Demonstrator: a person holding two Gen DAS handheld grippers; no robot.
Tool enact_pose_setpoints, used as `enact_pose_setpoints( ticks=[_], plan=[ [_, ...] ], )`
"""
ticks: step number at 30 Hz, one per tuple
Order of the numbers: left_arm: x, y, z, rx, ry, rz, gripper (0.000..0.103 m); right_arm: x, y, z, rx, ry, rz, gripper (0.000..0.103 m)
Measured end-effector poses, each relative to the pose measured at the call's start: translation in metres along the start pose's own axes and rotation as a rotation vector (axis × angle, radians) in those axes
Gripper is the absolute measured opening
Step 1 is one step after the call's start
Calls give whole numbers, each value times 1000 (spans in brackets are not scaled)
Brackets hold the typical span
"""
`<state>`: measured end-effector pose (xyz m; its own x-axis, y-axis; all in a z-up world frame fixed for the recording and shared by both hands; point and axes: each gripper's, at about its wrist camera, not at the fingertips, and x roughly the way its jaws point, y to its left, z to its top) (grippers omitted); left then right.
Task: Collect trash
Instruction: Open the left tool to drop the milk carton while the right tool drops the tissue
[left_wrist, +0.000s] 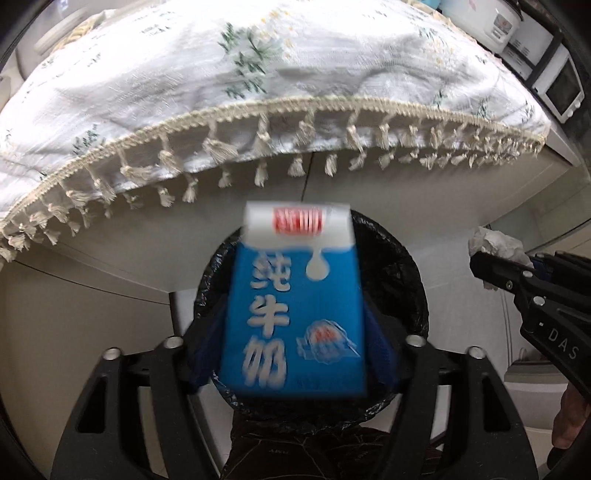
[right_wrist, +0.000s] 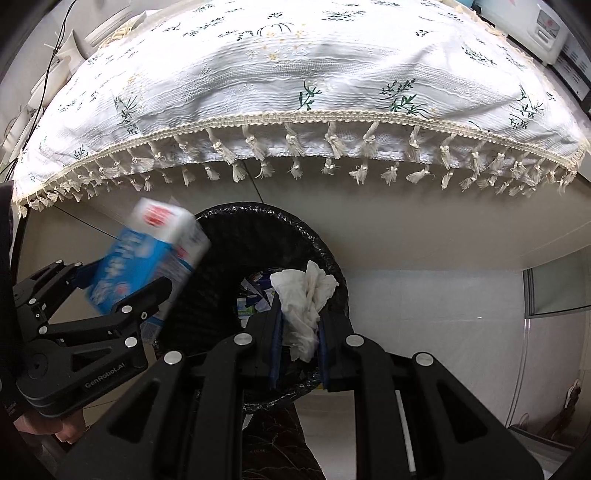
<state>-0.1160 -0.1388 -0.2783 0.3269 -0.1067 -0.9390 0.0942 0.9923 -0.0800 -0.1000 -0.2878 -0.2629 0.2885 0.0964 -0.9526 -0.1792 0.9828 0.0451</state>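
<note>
A blue and white milk carton (left_wrist: 295, 306) shows blurred between the blue pads of my left gripper (left_wrist: 293, 338), right over the mouth of a bin lined with a black bag (left_wrist: 406, 258). The pads stand apart from its sides, so the jaws are open. The right wrist view shows the same carton (right_wrist: 147, 258) tilted between the left gripper's fingers (right_wrist: 122, 284) at the bin's left rim (right_wrist: 236, 229). My right gripper (right_wrist: 299, 332) is shut on a crumpled white tissue (right_wrist: 303, 295) above the bin's right side. From the left wrist, the tissue (left_wrist: 495, 240) and right gripper (left_wrist: 487, 266) appear at the right edge.
A table under a white floral cloth with tassels (right_wrist: 295, 74) overhangs the bin's far side. Paper scraps and wrappers (right_wrist: 251, 295) lie inside the bin. A small white oven (left_wrist: 561, 88) and a rice cooker (left_wrist: 495, 22) stand at the back right. Pale floor surrounds the bin.
</note>
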Motion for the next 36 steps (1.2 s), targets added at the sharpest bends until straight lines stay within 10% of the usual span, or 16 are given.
enact_pose_setpoints(
  ticks=[8, 26, 36],
  plan=[
    [-15, 25, 3, -82, -45, 20, 97, 2, 9, 8, -18, 1, 16, 15],
    [-31, 78, -10, -211, -52, 80, 97, 32, 59, 20, -114, 34, 38, 18],
    [-33, 76, -10, -205, -59, 75, 97, 27, 60, 20, -112, 8, 28, 47]
  ],
)
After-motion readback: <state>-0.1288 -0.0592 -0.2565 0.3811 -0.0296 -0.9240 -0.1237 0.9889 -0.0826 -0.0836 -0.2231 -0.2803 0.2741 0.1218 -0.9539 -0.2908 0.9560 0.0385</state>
